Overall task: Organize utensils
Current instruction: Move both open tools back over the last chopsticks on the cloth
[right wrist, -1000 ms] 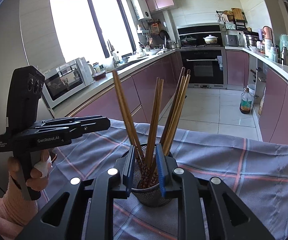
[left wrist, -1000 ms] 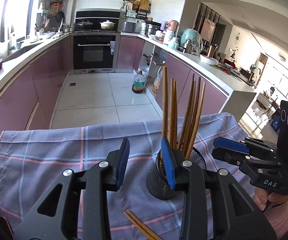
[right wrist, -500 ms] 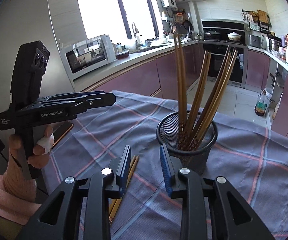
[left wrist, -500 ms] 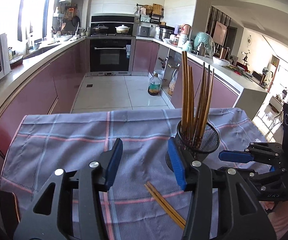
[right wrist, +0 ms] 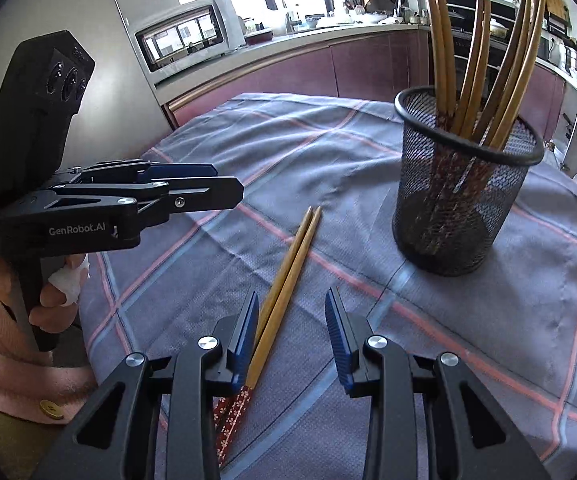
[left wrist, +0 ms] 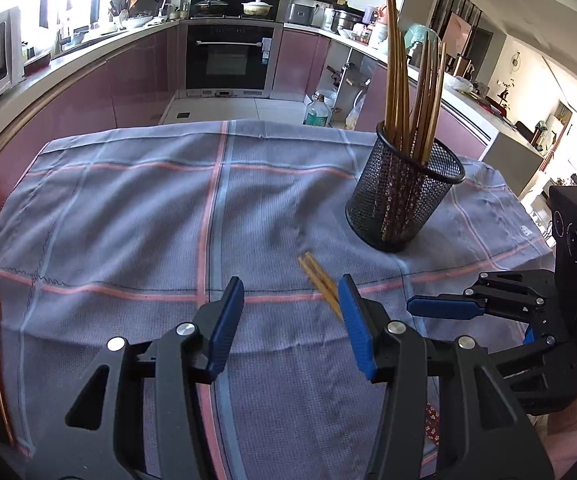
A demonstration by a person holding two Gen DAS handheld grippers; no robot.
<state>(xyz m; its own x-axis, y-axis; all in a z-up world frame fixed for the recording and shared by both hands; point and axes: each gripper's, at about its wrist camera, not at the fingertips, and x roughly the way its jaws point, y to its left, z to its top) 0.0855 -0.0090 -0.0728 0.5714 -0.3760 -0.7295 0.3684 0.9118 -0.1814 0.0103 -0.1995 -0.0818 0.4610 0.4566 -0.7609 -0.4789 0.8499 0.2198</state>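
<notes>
We have dropped both tools from the mesh holder (right wrist: pixel 464 184) toward the loose chopsticks (right wrist: pixel 288 276); left tool (left wrist: pixel 290 316) and right tool (right wrist: pixel 292 332) gape empty, pickup next.

A woven cloth (right wrist: pixel 468 320) with a coarse, matt weave, grey-blue with pink stripes, covers the tabletop. The holder (right wrist: pixel 460 196) is black wire mesh, matt, with a smooth solid rim. The loose chopsticks (right wrist: pixel 288 276) look like smooth, satin-finished wood (their thick ends lacquered dark red with a small flower print). Each hand-held gripper (right wrist: pixel 292 320) is matt black plastic with bright metal pins and ribbed blue pads (left wrist: pixel 228 320).
</notes>
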